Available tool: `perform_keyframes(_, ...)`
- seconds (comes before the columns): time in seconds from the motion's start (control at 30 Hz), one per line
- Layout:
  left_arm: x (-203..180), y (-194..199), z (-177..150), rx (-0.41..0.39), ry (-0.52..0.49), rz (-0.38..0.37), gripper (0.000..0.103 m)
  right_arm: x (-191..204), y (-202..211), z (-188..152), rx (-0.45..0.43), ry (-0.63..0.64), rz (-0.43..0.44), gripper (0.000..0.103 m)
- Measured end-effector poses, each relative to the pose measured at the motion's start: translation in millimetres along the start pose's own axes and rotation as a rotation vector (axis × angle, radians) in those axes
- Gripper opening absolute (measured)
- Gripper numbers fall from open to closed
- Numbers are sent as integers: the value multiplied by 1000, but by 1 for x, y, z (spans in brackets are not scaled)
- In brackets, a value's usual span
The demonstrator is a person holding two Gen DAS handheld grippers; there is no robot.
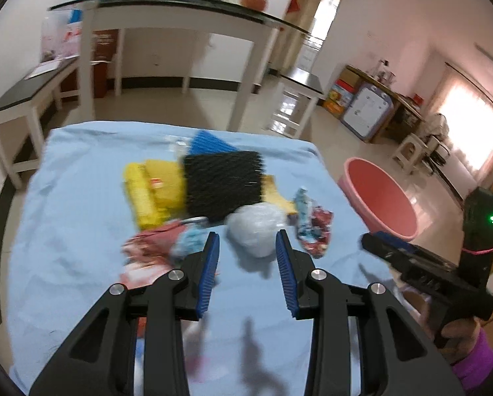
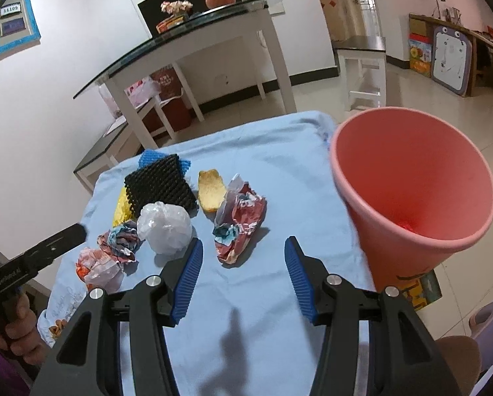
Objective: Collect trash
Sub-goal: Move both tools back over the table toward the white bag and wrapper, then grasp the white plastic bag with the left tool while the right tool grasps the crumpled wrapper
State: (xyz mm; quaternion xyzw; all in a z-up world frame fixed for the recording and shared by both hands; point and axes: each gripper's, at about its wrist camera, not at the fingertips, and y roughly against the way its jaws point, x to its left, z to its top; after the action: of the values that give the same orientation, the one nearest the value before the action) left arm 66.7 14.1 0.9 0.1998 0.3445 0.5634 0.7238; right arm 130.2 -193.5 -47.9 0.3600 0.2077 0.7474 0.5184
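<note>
Bright window glare, motion blur, fisheye edges

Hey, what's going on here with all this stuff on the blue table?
A person holds a gripper in each hand over a table covered with a blue cloth, clearing trash. Both are open and empty. The left gripper points at a crumpled white plastic bag; the right gripper points at a crumpled red wrapper. More wrappers, a peel and black foam netting lie on the cloth. The pink bin beside the table looks nearly empty.
</note>
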Motion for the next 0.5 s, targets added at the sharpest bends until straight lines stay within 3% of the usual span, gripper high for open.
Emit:
perform_keyframes(0.2,-20,-40,10,36,-10,7,36,-4,-15,1,29,-10,-3,51)
perform_keyframes(0.37,-29,-66,9,52,-62,115,36,-11,-21,3,40,-26,-5,51)
perform_keyframes(0.5,-23,-73,4,72,-54,120,36,-12,-25,5,46,-31,2,52)
